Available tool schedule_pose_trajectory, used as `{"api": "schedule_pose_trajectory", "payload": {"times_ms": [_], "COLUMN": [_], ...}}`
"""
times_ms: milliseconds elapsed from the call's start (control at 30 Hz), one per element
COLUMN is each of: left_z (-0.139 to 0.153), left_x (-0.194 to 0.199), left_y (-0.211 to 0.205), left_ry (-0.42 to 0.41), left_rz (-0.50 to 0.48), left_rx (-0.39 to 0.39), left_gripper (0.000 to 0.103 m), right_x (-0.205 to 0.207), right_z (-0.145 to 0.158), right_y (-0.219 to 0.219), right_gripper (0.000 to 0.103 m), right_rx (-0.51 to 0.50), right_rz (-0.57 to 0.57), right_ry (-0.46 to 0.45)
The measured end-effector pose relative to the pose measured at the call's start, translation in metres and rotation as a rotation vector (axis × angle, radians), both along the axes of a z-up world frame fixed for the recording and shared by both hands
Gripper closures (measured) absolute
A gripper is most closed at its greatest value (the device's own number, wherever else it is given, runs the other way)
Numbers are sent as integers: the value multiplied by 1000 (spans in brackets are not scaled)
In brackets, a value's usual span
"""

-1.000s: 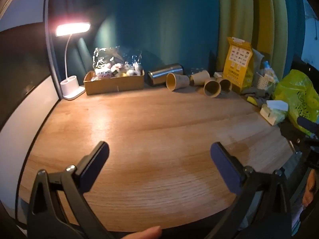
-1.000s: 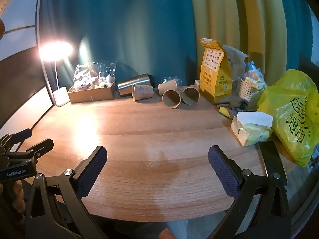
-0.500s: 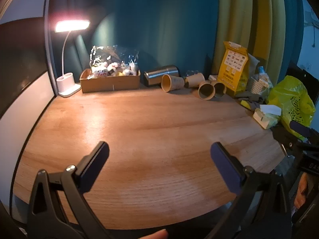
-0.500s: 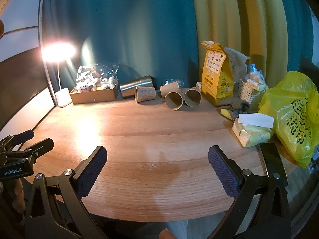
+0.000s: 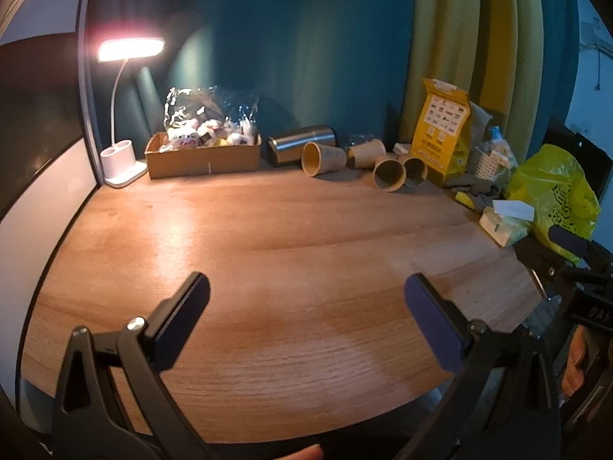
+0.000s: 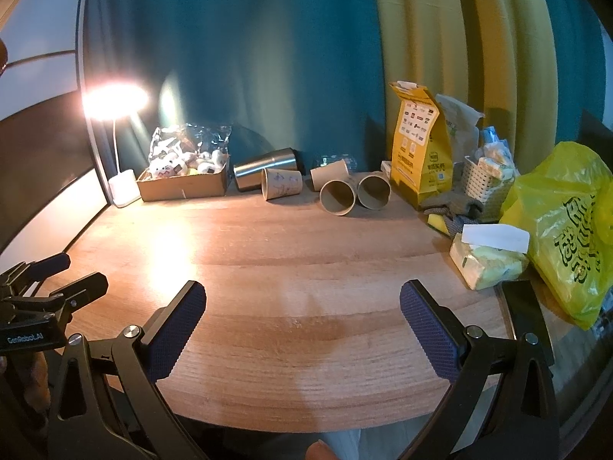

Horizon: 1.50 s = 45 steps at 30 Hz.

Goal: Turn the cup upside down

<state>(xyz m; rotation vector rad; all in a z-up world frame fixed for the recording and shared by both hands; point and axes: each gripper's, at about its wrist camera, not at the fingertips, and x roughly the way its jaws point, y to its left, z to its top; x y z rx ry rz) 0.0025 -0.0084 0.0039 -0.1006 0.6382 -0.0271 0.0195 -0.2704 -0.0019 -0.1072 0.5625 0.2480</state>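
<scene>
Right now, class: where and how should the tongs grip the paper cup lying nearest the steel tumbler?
Grip the paper cup across its side wall at mid-body, coming from the front and above. It lies on its side, mouth toward the left, beside the steel tumbler, so the curved wall is the exposed part.

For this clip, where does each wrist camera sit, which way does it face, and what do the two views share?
Left wrist: on the left gripper, low over the near edge of the table, facing the far curtain; its own open fingers show, with the right gripper at the right edge.
Right wrist: on the right gripper, same heading, further right; its open fingers show, with the left gripper at the left edge.
Shared: lying paper cups, steel tumbler, lamp, cardboard box, yellow bag.
</scene>
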Motion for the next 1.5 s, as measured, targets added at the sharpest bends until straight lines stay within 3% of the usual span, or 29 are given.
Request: {"api": "schedule_pose_trajectory", "payload": {"times_ms": [600,1500], "left_z": [-1,3], "left_x": [10,13], "left_y": [-7,-12], "left_ry": [7,1], "left_rz": [13,-7], "left_rx": [33,20], "left_gripper": [1,1], "right_x": [8,10], "right_z": [-1,-2], "right_y": [-11,-13], "right_gripper": [1,1], "right_rx": [12,15], "right_rz": [3,5], "right_ry": [3,3]}}
